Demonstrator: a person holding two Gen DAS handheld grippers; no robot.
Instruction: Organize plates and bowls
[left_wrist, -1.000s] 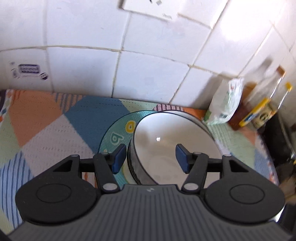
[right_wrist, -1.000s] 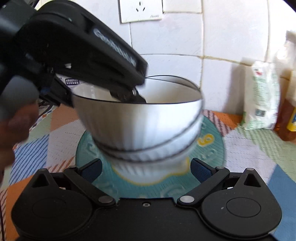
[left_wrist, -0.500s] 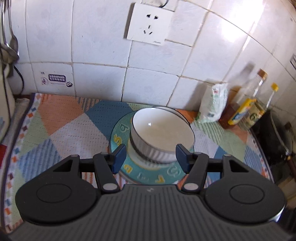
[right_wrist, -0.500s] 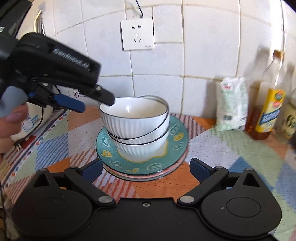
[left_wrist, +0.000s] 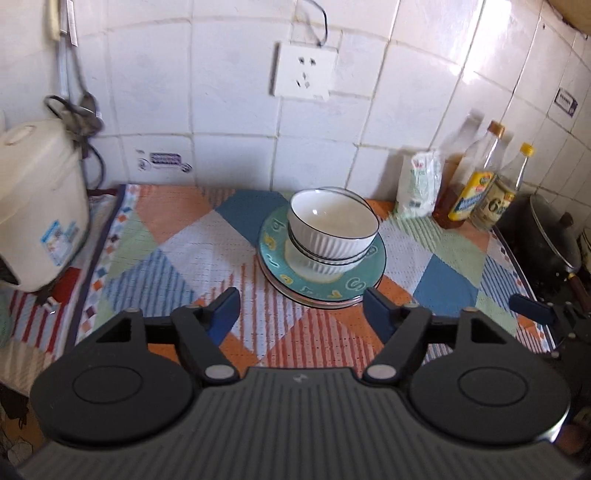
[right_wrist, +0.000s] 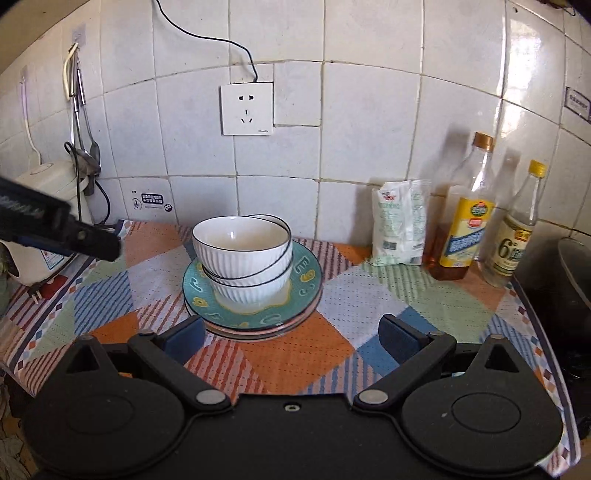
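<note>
Two white ribbed bowls with black rims (left_wrist: 332, 236) (right_wrist: 242, 247) sit nested, the upper one tilted, on a teal patterned plate (left_wrist: 354, 284) (right_wrist: 306, 280). That plate lies on a pink-rimmed plate beneath it, at the middle of the patchwork cloth. My left gripper (left_wrist: 301, 314) is open and empty, well back from the stack; its body shows at the left of the right wrist view (right_wrist: 62, 229). My right gripper (right_wrist: 291, 336) is open and empty, just in front of the stack; one of its fingers (left_wrist: 532, 308) shows in the left wrist view.
A white rice cooker (left_wrist: 37, 210) (right_wrist: 48, 206) stands at the far left. A white packet (right_wrist: 400, 221) and two bottles (right_wrist: 465, 218) (right_wrist: 517, 236) stand at the back right against the tiled wall. A dark pot (left_wrist: 550, 240) sits past the cloth's right edge. A wall socket (right_wrist: 246, 109) is above.
The left gripper has let go of the upper bowl and pulled back and up. The right gripper has also drawn back from the stack. The bowls stay nested on the plates.
</note>
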